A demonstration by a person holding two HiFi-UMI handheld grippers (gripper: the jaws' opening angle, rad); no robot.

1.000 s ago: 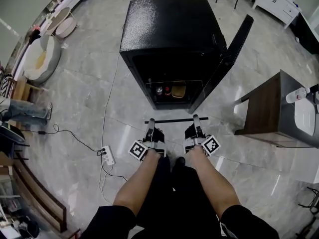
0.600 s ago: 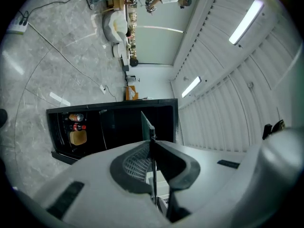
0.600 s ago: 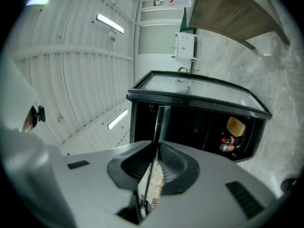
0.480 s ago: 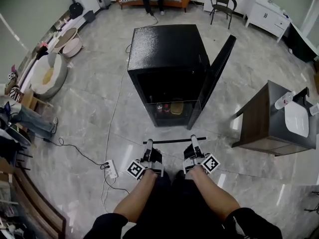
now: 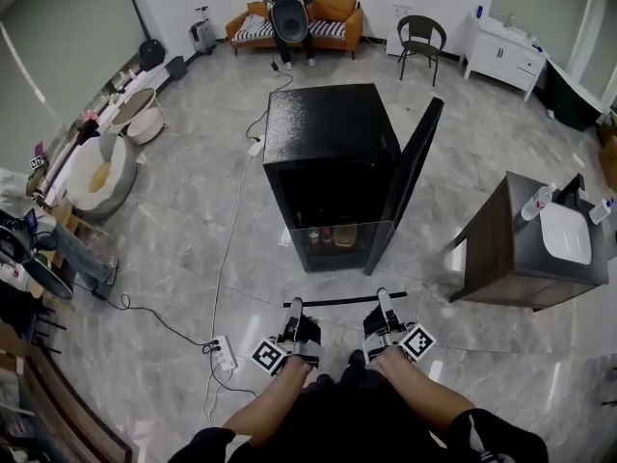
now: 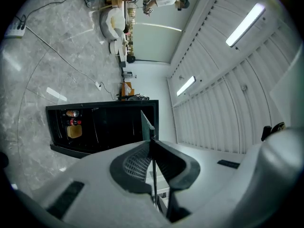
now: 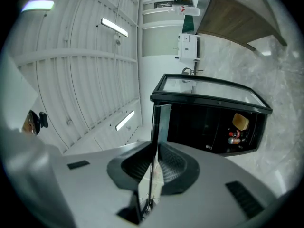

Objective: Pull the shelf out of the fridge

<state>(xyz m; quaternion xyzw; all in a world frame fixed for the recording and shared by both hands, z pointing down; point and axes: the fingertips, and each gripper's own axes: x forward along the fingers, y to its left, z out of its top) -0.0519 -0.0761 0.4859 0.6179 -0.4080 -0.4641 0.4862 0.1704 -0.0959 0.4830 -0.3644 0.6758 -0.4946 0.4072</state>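
Currently the shelf (image 5: 344,300) is out of the fridge (image 5: 328,123), held in the air over the floor (image 5: 174,249), lower centre of the head view. It is a clear pane with a black strip along its near edge. The strip runs crosswise between the two claws, and the pane reaches from it toward the fridge.

Left claw (image 5: 294,307): clenched on the near edge of the shelf, left of centre. In the left gripper view the claw (image 6: 153,148) is closed on the thin pane (image 6: 146,125), which shows edge-on between the pads.

Right claw (image 5: 383,300): clenched on the same edge, right of centre. In the right gripper view the claw (image 7: 155,159) presses on the pane (image 7: 160,122) from both sides.

The fridge stands at frame centre with its door (image 5: 416,172) swung open to the right. It also shows beyond the shelf in the left gripper view (image 6: 104,125) and the right gripper view (image 7: 209,127), well apart from both claws. Small containers (image 5: 321,234) and a yellow item (image 5: 345,232) sit low in the compartment.

A dark cabinet (image 5: 501,249) stands at the right of the head view. A power strip (image 5: 225,353) lies on the floor to the left of the left claw.
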